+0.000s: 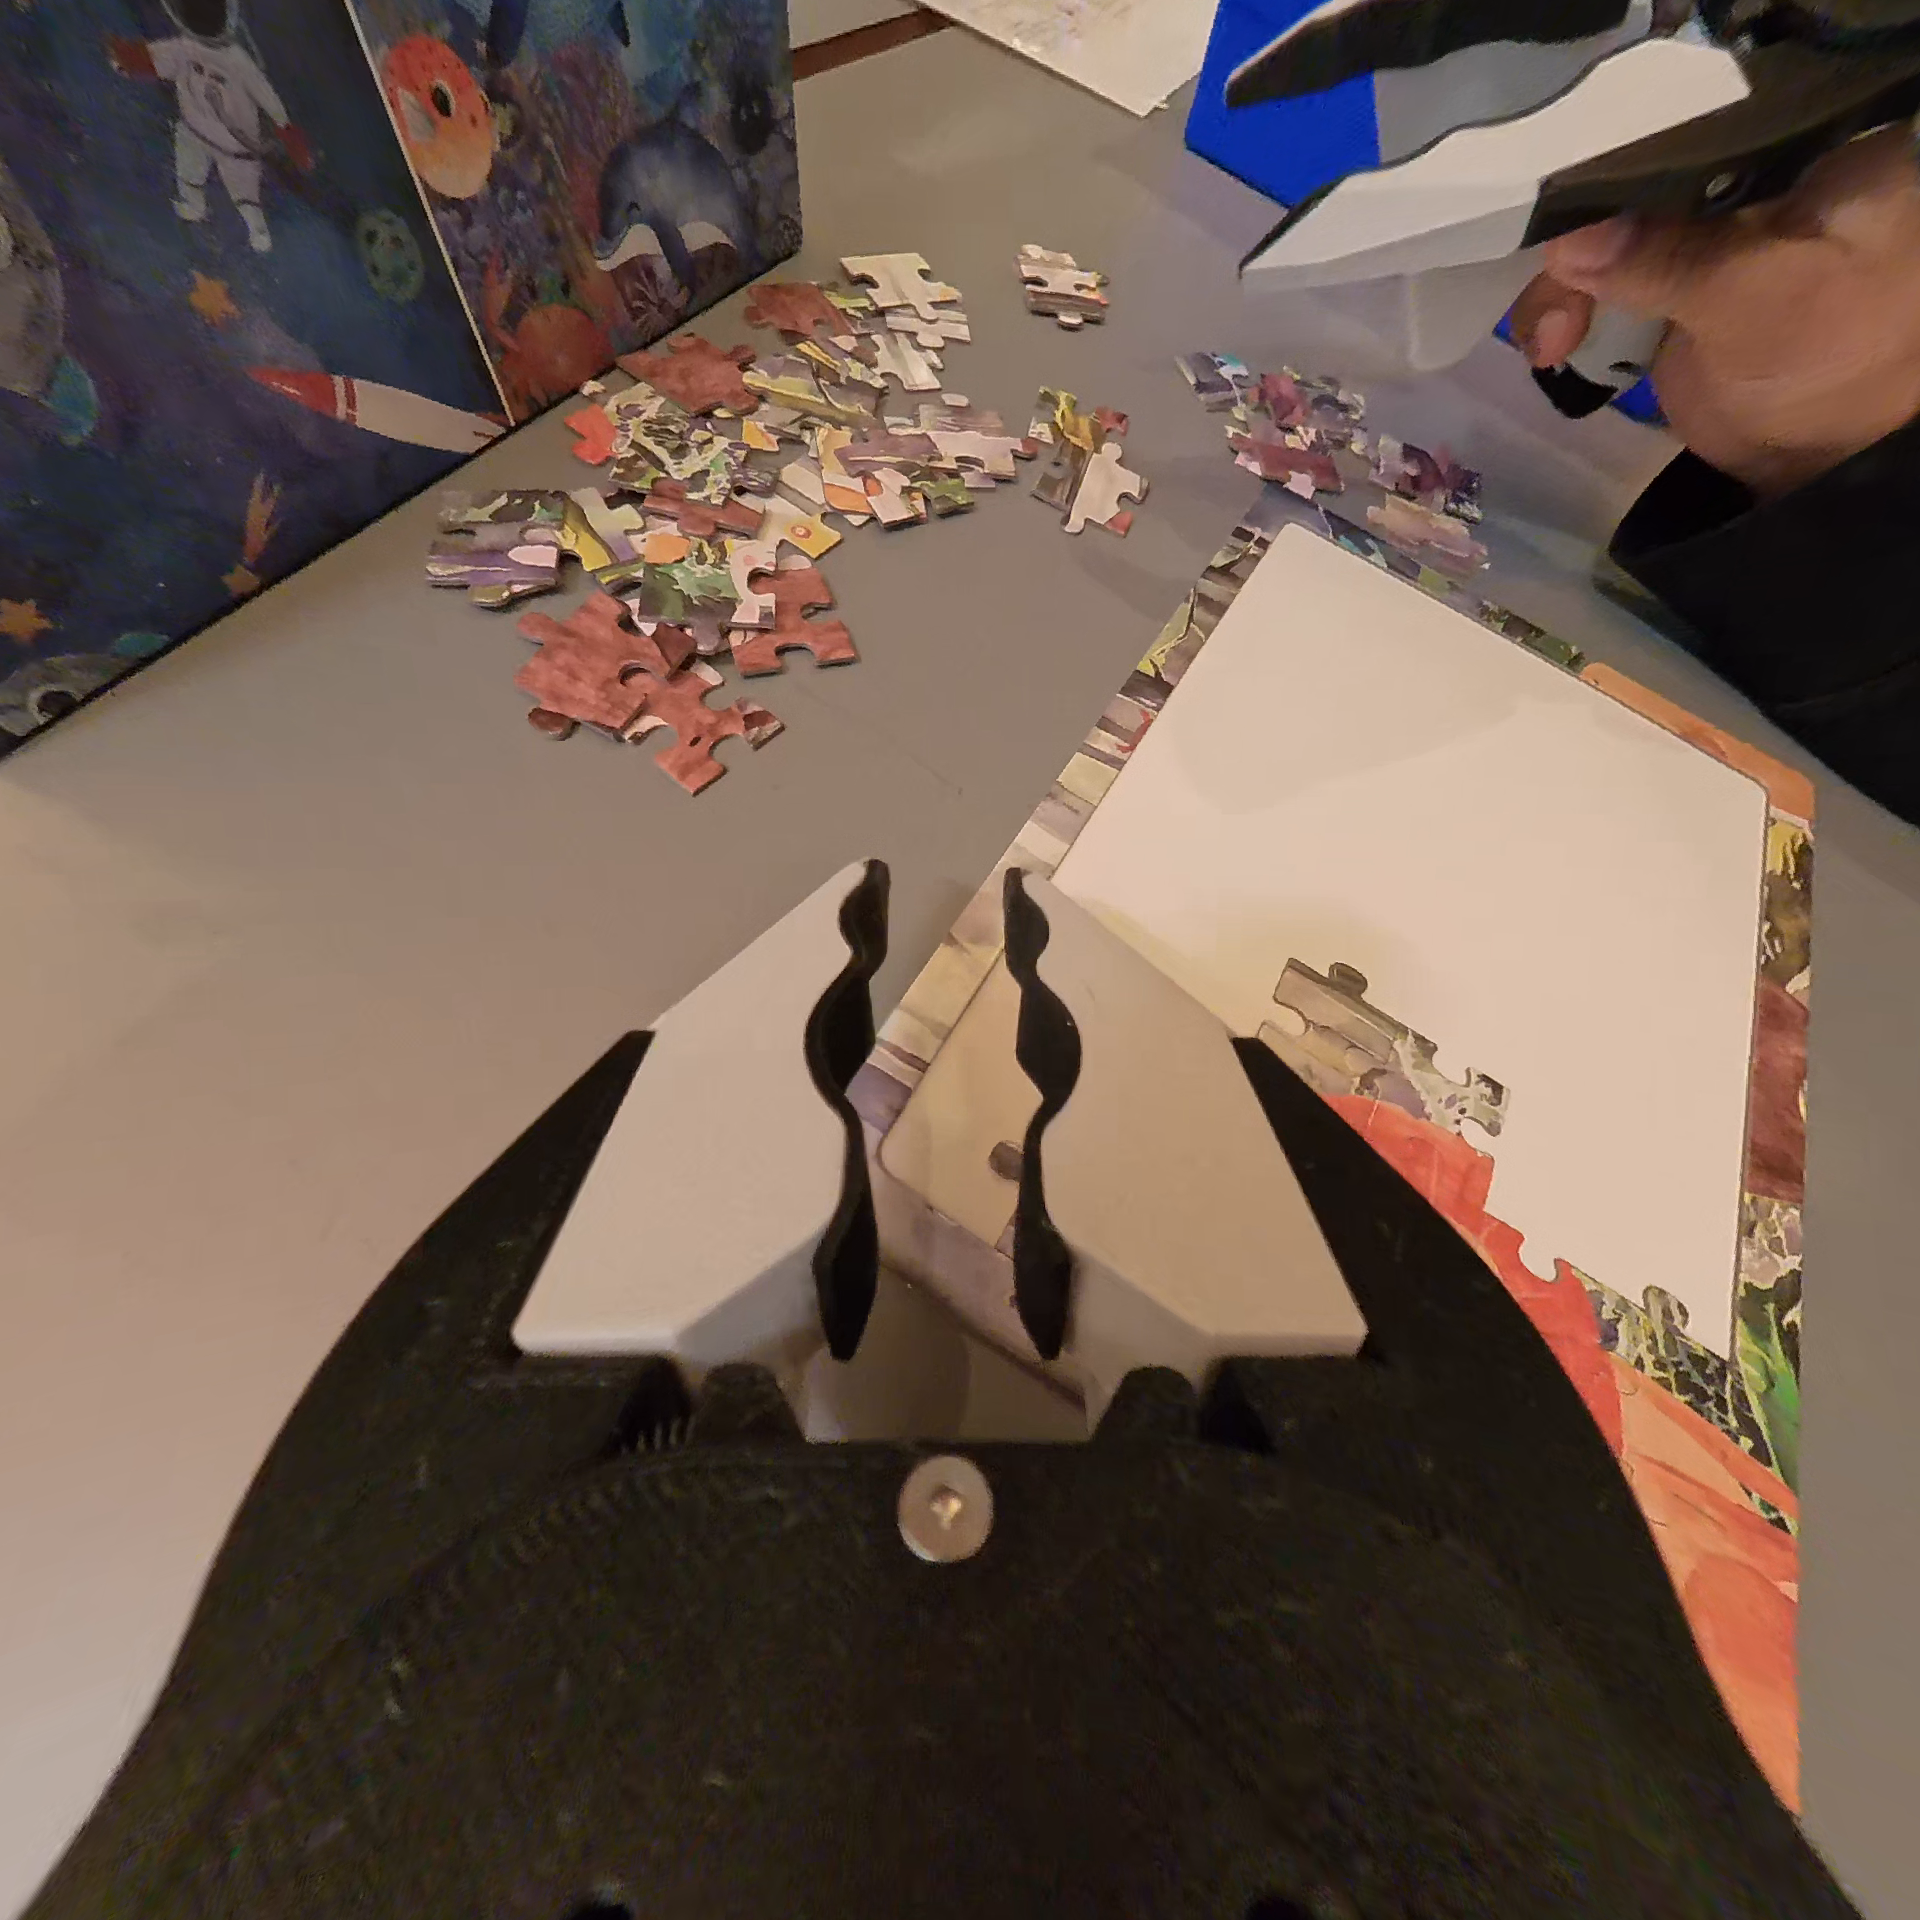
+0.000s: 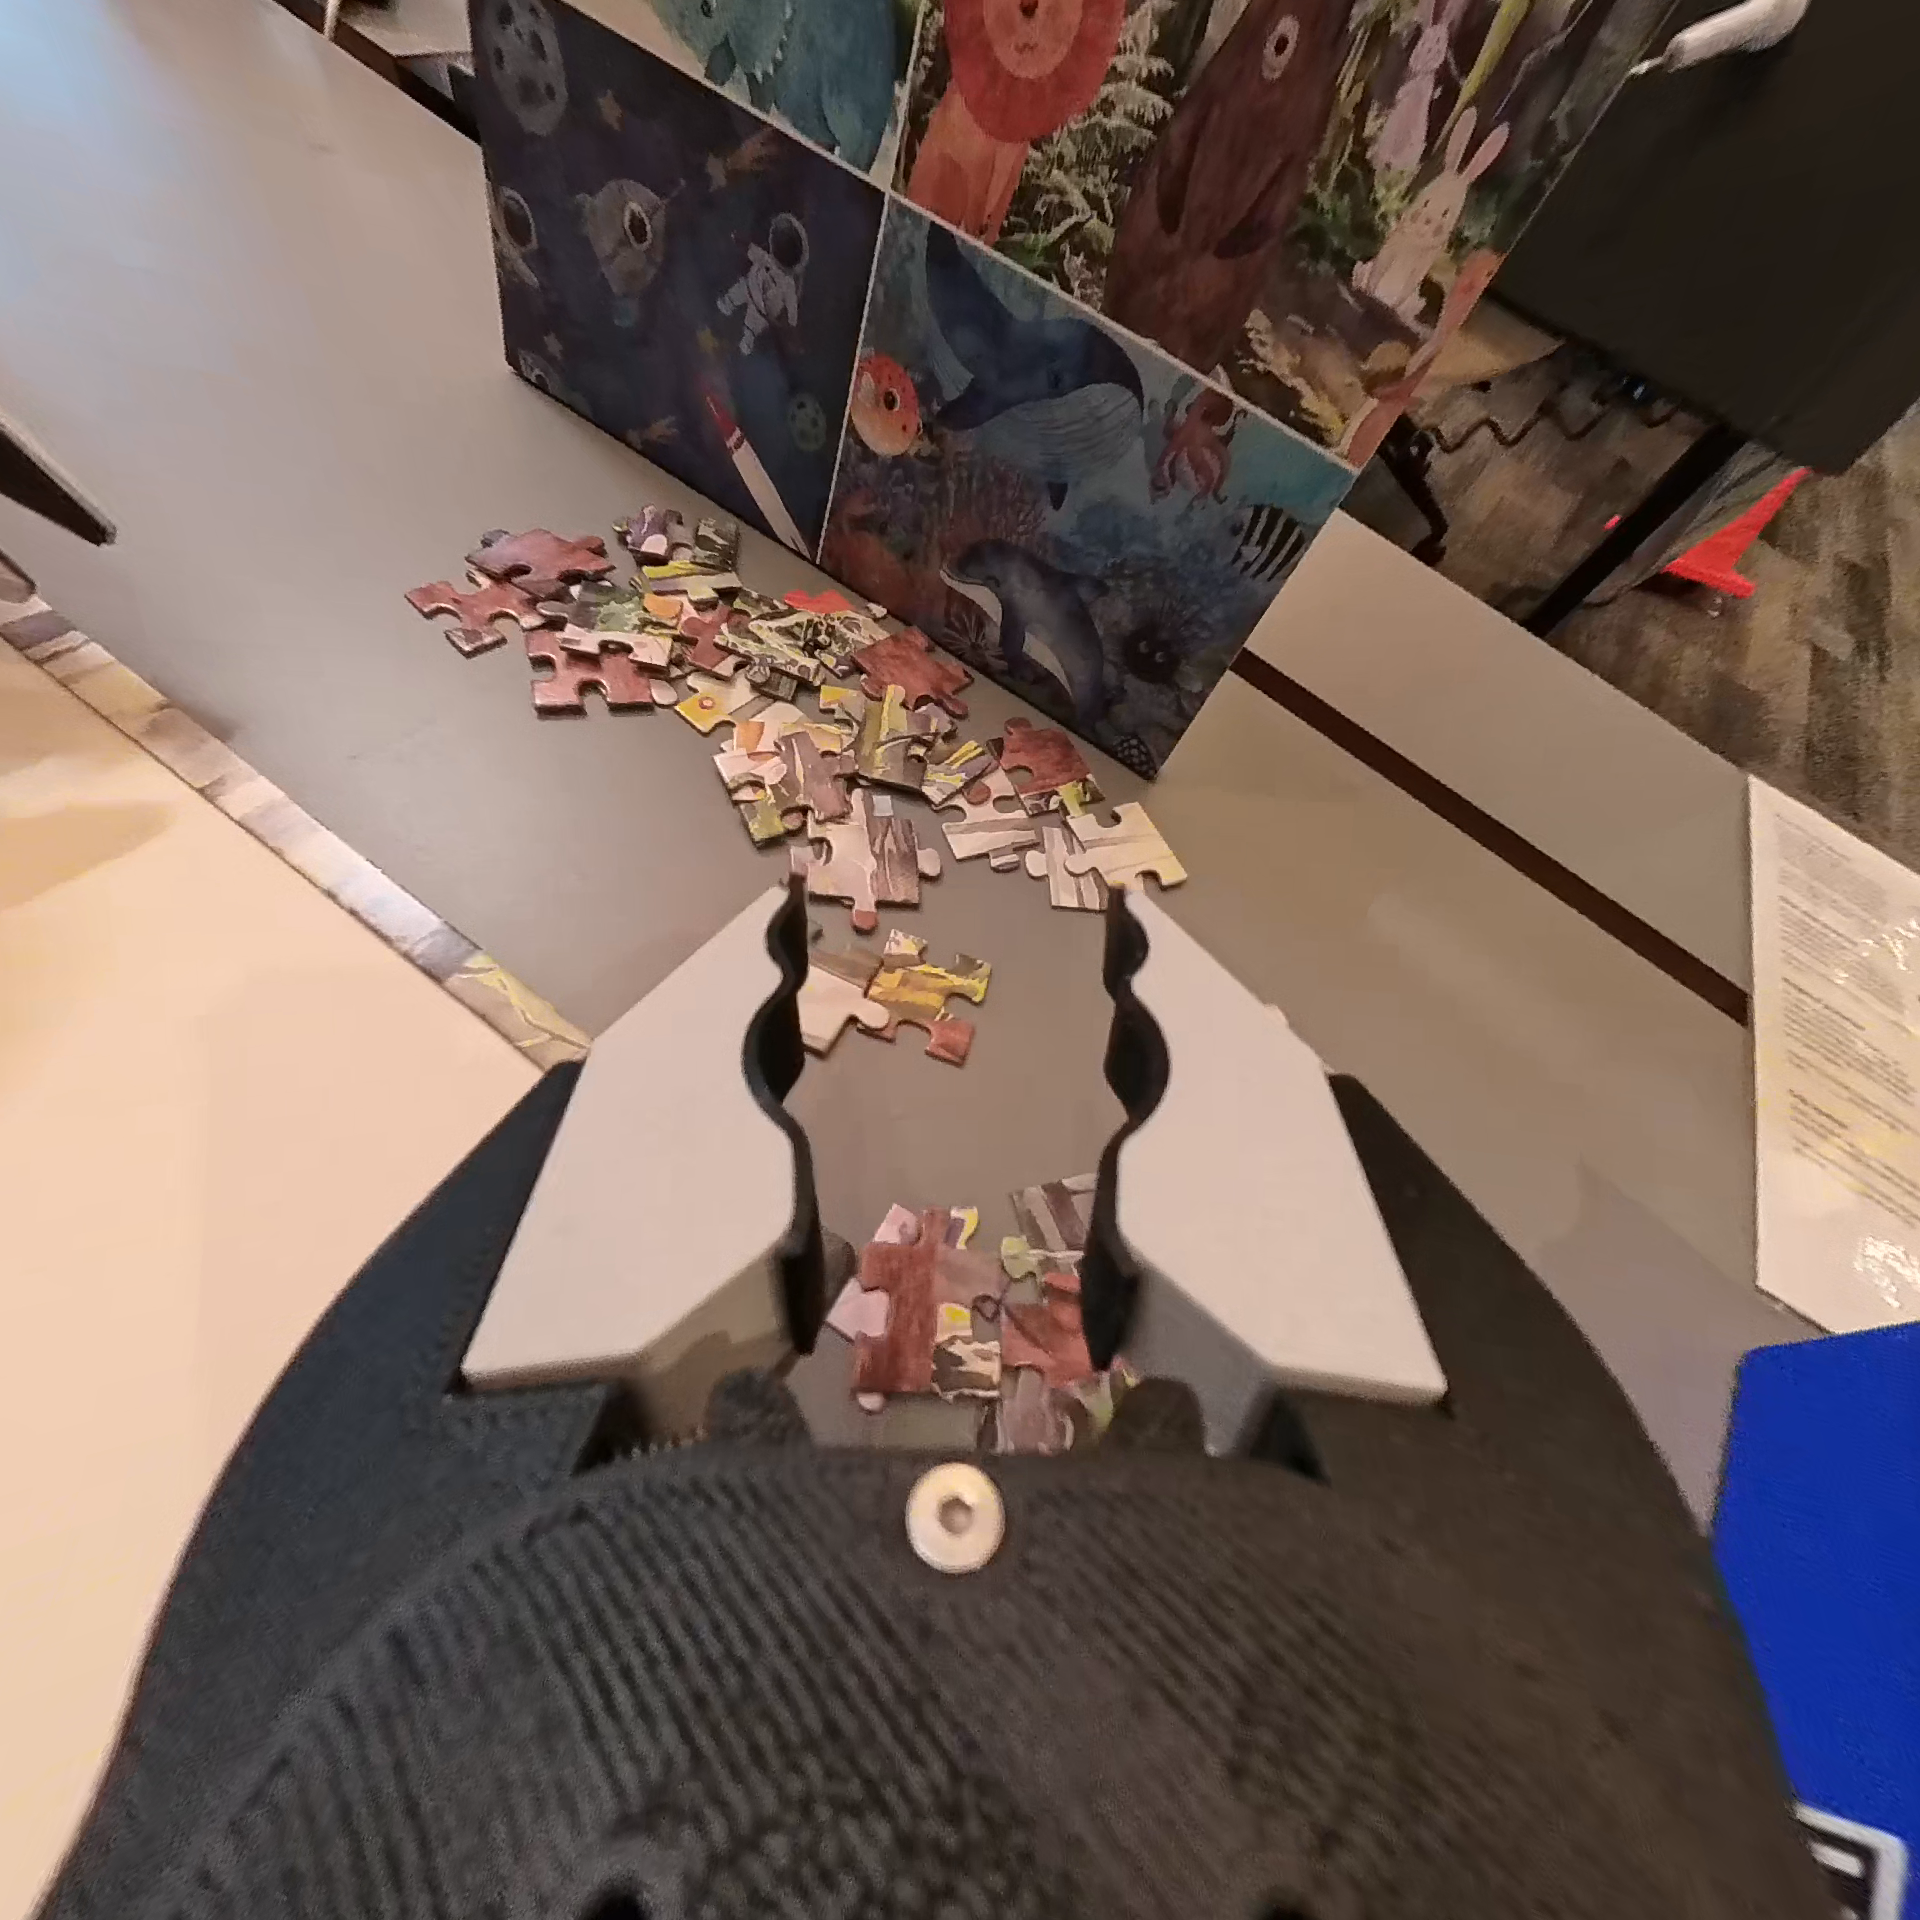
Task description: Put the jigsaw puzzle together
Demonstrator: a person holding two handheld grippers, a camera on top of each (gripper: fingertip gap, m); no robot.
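Observation:
The puzzle tray lies flat, a white board inside a printed frame. Joined pieces fill its near corner: an orange patch and a grey piece. My left gripper hovers over the tray's left frame edge, its jaws a narrow gap apart and empty. A large pile of loose pieces lies beyond it, and a smaller pile lies by the tray's far corner. My right gripper is wide open and empty above a small pile, with two joined pieces between its fingertips. It also shows in the left wrist view, held by a hand.
A tall illustrated puzzle box stands behind the large pile and also shows in the right wrist view. A blue box and a printed sheet lie at the right. The grey table ends behind the box.

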